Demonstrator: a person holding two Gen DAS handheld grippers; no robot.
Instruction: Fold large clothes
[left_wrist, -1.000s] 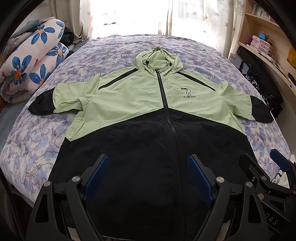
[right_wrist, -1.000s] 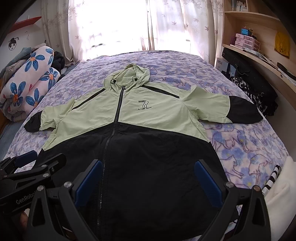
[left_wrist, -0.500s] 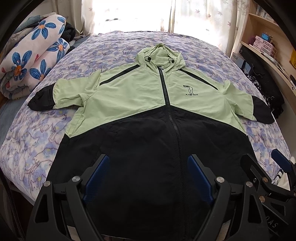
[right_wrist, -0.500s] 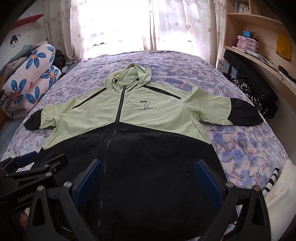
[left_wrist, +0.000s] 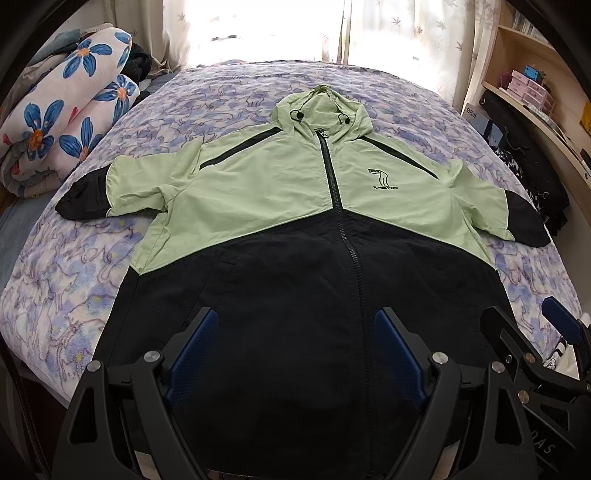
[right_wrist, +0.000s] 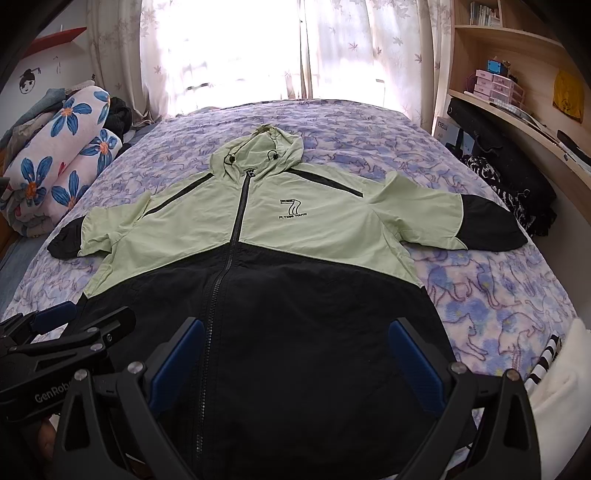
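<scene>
- the left tool (left_wrist: 293, 354) has its two blue-padded fingers (left_wrist: 190, 356) set wide apart, with nothing clamped between them; it hangs over the black lower half of the jacket, tilted downward.
- the right tool (right_wrist: 295, 363) is likewise spread wide and empty, its blue pads (right_wrist: 413, 362) framing the black hem area; it sits just beside the left tool, each visible at the edge of the other's view.
- the jacket (left_wrist: 295, 206) lies flat, front up, in the middle of the bed, hem toward the tools and hood (left_wrist: 321, 110) toward the window.
- its upper half is pale green, its lower half black, and a dark zipper (right_wrist: 232, 236) runs closed down the front.
- a "7" logo (right_wrist: 291, 208) sits on the green chest.
- both sleeves are spread out to the sides, each with a black cuff end (right_wrist: 495, 229).
- the bed (left_wrist: 55, 288) carries a purple-and-blue patterned cover.
- a rolled quilt with blue flowers (left_wrist: 70, 122) lies along the left edge of the bed.
- bright curtains (right_wrist: 229, 51) hang behind the bed, and wooden shelves (right_wrist: 517, 96) with small boxes stand on the right.
</scene>
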